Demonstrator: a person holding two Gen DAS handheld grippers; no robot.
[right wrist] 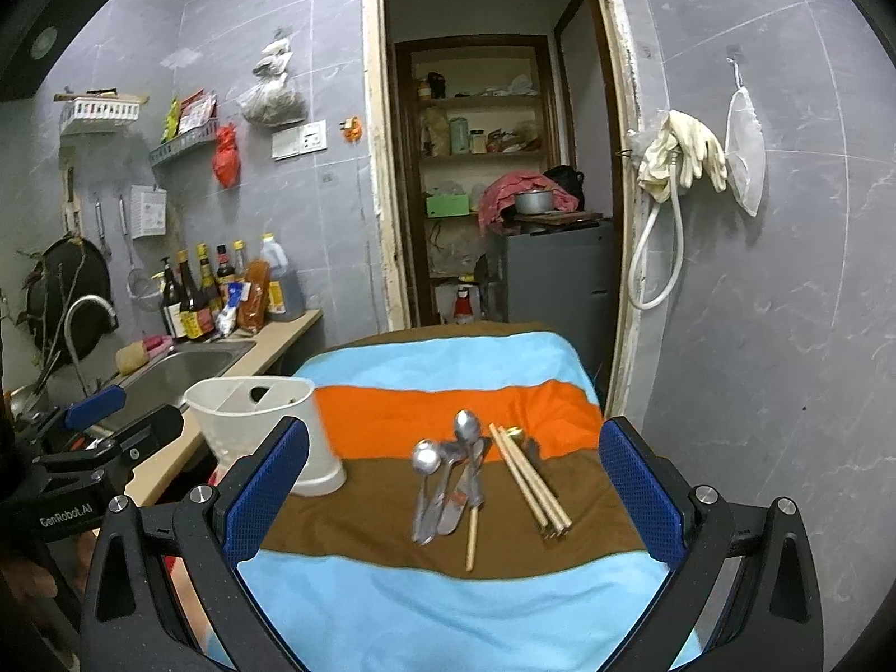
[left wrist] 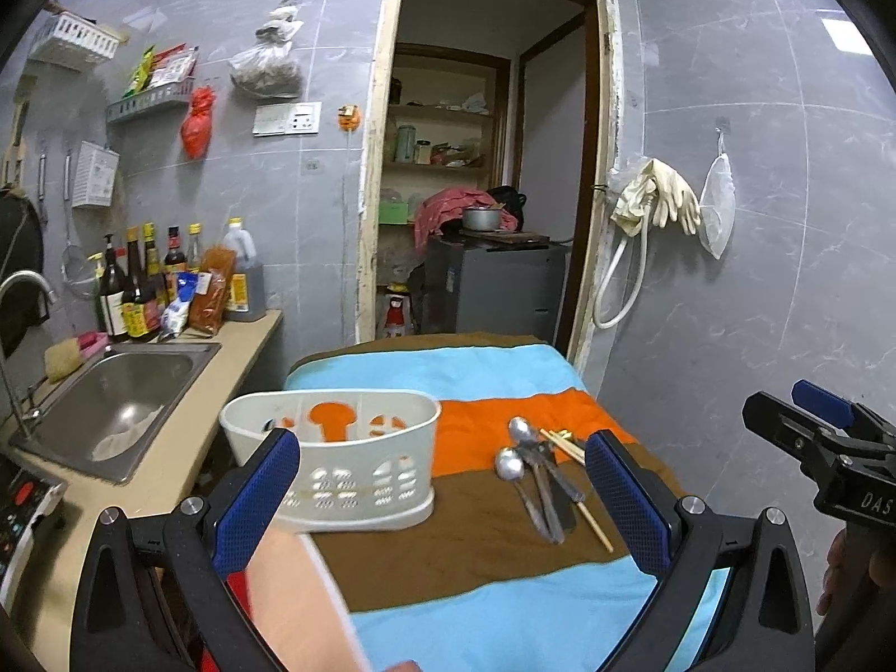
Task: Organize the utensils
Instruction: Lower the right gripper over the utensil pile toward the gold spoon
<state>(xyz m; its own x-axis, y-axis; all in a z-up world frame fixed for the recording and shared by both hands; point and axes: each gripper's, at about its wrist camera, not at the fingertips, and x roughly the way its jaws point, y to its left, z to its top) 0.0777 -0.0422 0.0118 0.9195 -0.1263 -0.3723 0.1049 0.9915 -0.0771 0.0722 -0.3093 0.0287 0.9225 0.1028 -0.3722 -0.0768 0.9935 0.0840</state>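
While both jaws gape empty, spoons (right wrist: pixel 448 476) overlap, handles tangled, caddy (right wrist: pixel 269 425) partly hidden.

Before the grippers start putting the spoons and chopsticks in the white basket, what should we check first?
1. Left gripper open and holding nothing: ok.
2. Right gripper open and holding nothing: ok.
3. White utensil basket upright on the striped cloth, opening up: ok.
4. Basket compartments free of other things: cannot tell, the inside is only partly visible.
5. Spoons reachable on the cloth: ok, but they overlap in a pile, so picking one alone may be tricky.
6. Chopsticks lying beside the spoons, nothing on top: ok; one more chopstick sticks out from under the pile.
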